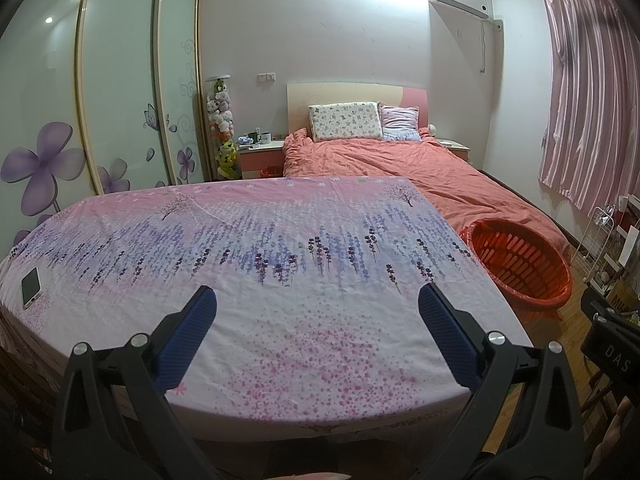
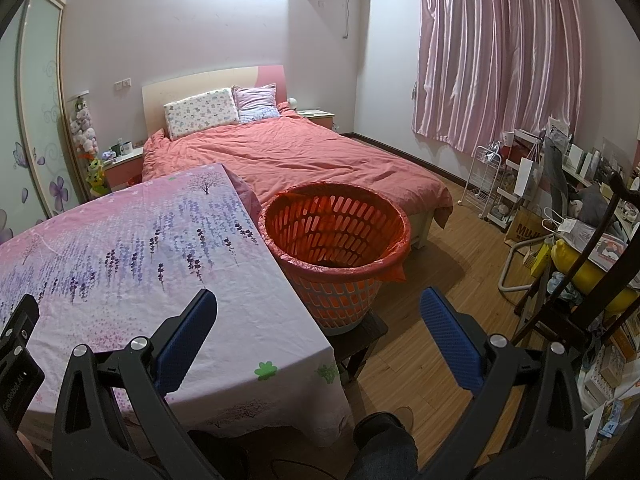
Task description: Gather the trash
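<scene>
Only the left wrist view shows one phone (image 1: 30, 287) lying at the far left of the flowered tablecloth (image 1: 280, 280); the right wrist view alone shows the stool (image 2: 362, 334) bearing one orange basket (image 2: 336, 248) beside the table. Left gripper (image 1: 317, 300) and right gripper (image 2: 319, 302) both gape wide, empty. Bedroom: one bed (image 2: 320, 160), two pillows.

White letters reading "DAS" stand on a black gripper body (image 1: 612, 356) at the right edge of the left wrist view. In the right wrist view, "GenRobot.AI" runs along a black gripper body (image 2: 18, 392) at the left edge, and a brown paper bag (image 2: 524, 232) on the floor by the shelves shows dark letters "MUJ", the rest hidden.
</scene>
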A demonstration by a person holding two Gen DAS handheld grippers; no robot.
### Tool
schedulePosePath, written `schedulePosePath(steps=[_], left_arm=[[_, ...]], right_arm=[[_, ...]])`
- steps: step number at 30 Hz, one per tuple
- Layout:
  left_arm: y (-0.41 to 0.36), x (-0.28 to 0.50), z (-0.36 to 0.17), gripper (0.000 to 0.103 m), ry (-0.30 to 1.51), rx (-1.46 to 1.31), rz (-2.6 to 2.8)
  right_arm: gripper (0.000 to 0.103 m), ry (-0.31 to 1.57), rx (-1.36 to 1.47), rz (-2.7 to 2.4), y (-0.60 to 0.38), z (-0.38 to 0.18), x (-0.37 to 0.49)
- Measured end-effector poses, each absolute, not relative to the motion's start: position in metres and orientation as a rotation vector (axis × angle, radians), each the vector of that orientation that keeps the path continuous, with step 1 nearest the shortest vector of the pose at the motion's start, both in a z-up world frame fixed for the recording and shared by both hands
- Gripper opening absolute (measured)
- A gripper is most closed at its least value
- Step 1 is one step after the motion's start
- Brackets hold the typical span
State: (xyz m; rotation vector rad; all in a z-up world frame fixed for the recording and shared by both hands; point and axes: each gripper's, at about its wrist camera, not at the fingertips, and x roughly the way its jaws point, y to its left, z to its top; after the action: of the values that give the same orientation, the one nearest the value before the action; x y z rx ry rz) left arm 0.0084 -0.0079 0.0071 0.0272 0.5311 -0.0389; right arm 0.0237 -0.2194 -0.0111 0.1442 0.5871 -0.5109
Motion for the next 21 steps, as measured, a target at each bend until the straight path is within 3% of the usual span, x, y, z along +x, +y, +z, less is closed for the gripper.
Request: schedulePosePath(steps=[21], left_arm=[[-0.0084, 0.0080, 0.0056, 0.099, 0.534, 0.027, -0.039]], right_arm=[[0.101, 0.589, 0.144, -0.511, -0.2188, -0.0106, 0.0242]])
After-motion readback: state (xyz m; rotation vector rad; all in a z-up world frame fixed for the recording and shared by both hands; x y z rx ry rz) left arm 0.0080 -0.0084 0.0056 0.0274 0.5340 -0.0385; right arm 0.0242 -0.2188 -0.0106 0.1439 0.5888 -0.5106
